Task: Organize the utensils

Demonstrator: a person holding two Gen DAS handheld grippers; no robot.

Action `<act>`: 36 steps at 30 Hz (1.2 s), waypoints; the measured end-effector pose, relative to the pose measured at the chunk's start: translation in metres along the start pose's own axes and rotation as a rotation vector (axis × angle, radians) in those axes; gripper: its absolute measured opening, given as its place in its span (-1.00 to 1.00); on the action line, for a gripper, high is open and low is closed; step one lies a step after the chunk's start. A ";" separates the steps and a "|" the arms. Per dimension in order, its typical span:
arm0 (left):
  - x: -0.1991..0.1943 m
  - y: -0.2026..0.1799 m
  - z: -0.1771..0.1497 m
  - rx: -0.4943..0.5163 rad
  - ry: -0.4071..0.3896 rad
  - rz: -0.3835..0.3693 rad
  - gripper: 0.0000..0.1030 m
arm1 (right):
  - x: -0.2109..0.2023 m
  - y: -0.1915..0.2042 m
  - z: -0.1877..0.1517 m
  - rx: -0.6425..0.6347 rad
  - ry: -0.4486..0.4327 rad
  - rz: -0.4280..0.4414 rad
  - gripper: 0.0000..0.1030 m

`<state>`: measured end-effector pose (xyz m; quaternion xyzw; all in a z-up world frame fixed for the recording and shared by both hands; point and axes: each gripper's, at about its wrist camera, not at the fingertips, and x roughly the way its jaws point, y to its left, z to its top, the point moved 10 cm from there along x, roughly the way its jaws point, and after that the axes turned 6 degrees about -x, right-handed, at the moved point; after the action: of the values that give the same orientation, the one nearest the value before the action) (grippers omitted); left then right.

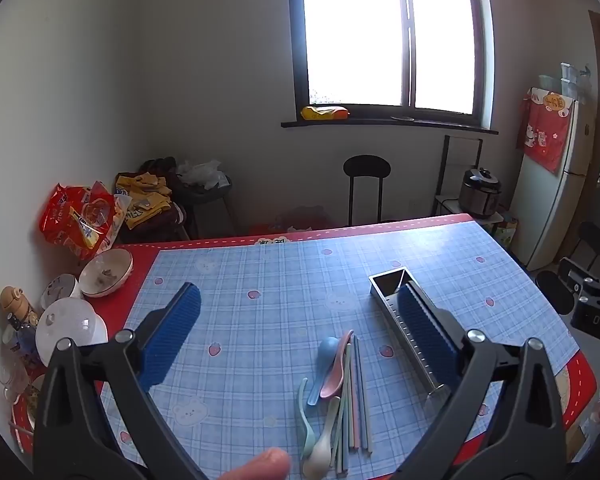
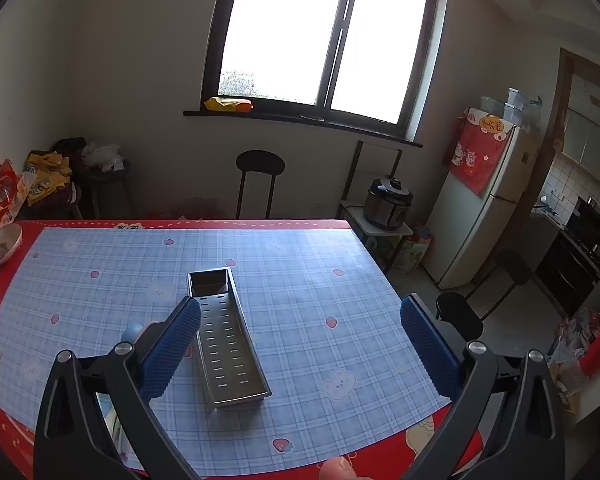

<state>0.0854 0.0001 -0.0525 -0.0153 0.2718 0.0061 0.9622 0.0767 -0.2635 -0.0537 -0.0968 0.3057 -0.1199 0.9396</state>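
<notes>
At the left edge of your left wrist view, white ceramic bowls [image 1: 105, 272] sit on the red border of the blue plaid tabletop [image 1: 260, 280]. Your left tool [image 1: 300, 336] hangs above it with its blue ribbed pads spread wide, gripping nothing. Lower centre, between the pads, lies the pile of pastel plastic spoons and chopsticks [image 1: 336, 392]. Just right of it, the long perforated stainless-steel utensil tray [image 1: 404, 300] runs behind the right pad. In your right wrist view that tray [image 2: 228, 344] lies centre frame, empty, and your right tool [image 2: 300, 336] is likewise fully apart, holding nothing.
</notes>
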 end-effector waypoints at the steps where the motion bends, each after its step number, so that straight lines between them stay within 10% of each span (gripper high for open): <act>1: 0.000 0.000 0.000 -0.001 0.000 0.000 0.89 | 0.000 0.000 0.000 0.001 0.000 0.001 0.91; 36: 0.001 -0.004 0.000 0.001 -0.004 -0.003 0.89 | 0.001 -0.001 -0.007 0.003 0.009 0.001 0.91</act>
<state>0.0863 -0.0042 -0.0523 -0.0153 0.2701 0.0048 0.9627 0.0737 -0.2655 -0.0596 -0.0945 0.3098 -0.1201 0.9384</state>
